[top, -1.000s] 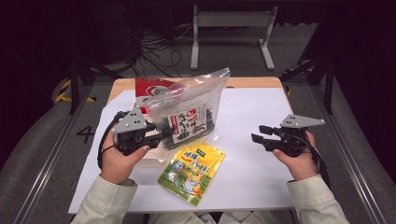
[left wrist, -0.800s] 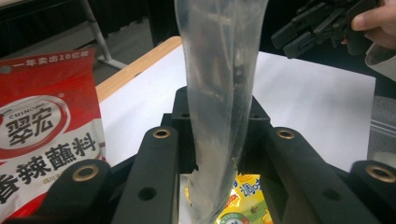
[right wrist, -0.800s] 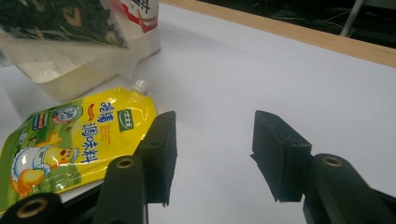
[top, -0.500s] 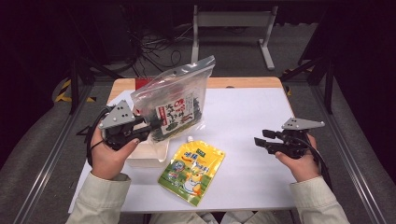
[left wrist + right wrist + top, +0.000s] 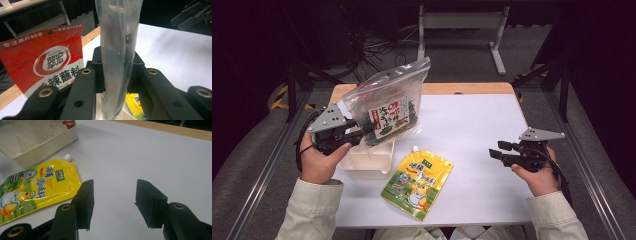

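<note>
1. Clear zip bag (image 5: 388,105) of dark dried stuff with a printed label: held up off the bench (image 5: 472,130), tilted, top edge pointing up and away from the left claw (image 5: 366,131).
2. Left claw: clamped on the bag's lower edge. In the left gripper view the film (image 5: 117,50) runs straight up between the two black jaws, pinched flat on both sides.
3. Directly below the left claw and the bag: white plastic tub (image 5: 366,161) on the bench; the bag hangs over its far part. I can't tell whether the bag touches the tub.
4. Behind the left claw in its own view: red sauce packet (image 5: 47,60) with white lettering, standing upright just beside the jaws. Whether it sits in the tub I can't tell.
5. Yellow spout pouch (image 5: 418,184) with chicken cartoon: flat on the bench, just right of the tub, below and right of the left claw, white cap pointing toward the tub. Between the two claws, closer to the left one.
6. Right claw (image 5: 498,151): jaws apart, nothing between them, bare bench showing in the gap (image 5: 113,195). It hangs just above the bench, pointing toward the pouch, well apart from the bag.
7. In the right gripper view the pouch (image 5: 37,187) lies just left of the left jaw, tub (image 5: 37,142) beyond it.
8. Both hands grip the claw bodies from below, sleeves entering from the near edge.
</note>
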### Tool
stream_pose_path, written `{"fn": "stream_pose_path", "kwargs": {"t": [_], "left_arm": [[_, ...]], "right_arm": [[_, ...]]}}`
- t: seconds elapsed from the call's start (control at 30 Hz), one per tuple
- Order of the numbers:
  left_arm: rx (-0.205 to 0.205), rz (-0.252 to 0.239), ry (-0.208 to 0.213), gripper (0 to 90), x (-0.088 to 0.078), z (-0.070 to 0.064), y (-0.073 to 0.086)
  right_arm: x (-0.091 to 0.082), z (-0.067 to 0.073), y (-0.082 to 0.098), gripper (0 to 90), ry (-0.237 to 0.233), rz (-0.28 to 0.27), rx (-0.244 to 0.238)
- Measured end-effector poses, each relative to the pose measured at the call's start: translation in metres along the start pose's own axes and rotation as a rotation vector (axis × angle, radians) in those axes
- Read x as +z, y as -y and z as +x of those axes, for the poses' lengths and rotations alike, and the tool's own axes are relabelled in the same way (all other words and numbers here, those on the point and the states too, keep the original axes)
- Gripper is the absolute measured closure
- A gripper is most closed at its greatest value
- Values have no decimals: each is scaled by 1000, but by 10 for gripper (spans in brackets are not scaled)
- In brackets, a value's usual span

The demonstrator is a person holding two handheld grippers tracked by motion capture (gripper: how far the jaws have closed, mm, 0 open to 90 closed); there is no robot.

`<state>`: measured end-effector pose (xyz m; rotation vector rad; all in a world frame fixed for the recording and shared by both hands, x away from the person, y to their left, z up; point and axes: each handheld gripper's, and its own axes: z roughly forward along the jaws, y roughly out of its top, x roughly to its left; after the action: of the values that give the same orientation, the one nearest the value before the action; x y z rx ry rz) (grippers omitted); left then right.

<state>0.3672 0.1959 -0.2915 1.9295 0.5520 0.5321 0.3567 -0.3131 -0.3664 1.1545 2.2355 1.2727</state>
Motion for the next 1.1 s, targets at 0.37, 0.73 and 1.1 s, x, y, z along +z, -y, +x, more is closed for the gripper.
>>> {"fn": "stream_pose_path", "kwargs": {"t": [0.37, 0.73, 1.1], "left_arm": [[-27, 27, -65, 740, -2, 16, 12], [-41, 55, -105, 740, -7, 30, 25], [-47, 75, -125, 739, -6, 35, 31]], "right_arm": [[2, -2, 2, 483, -2, 7, 11], [3, -4, 3, 480, -5, 8, 16], [5, -3, 3, 502, -15, 5, 13]]}}
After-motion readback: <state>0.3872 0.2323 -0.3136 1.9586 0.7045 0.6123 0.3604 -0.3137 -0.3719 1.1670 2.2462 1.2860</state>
